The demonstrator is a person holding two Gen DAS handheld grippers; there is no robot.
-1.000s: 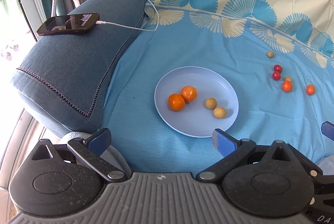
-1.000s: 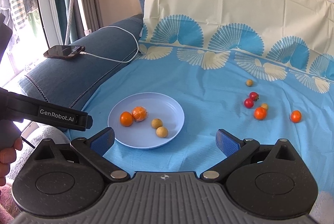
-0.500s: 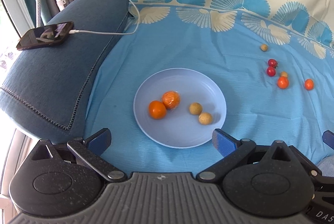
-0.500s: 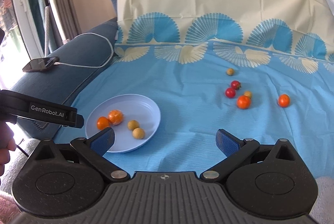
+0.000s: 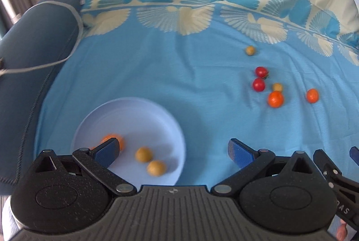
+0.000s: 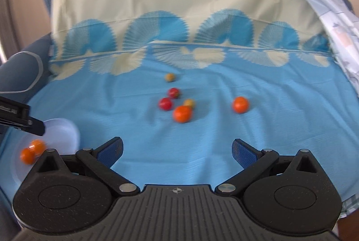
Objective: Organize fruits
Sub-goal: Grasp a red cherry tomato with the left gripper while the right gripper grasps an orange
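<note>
A pale blue plate [image 5: 134, 115] lies on the blue sheet and holds two small tan fruits [image 5: 144, 154] and orange fruits [image 5: 121, 142], partly hidden by my left finger. Loose on the sheet are two red tomatoes [image 6: 166, 103], two orange fruits [image 6: 182, 114] and two tan fruits [image 6: 169, 77]. My left gripper [image 5: 172, 151] is open and empty over the plate's near edge. My right gripper [image 6: 177, 150] is open and empty, short of the loose fruits. The plate [image 6: 65, 128] sits at the left of the right wrist view.
A dark blue sofa arm [image 5: 29, 54] with a white cable [image 5: 67, 16] borders the left side. The cream and blue patterned sheet [image 6: 179, 16] rises up the backrest behind. A light patterned cloth [image 6: 336, 16] hangs at the right.
Both grippers have swung to the right. The plate has slid to the left in both views and the loose fruits have come toward the centre of the right wrist view. The phone has left view.
</note>
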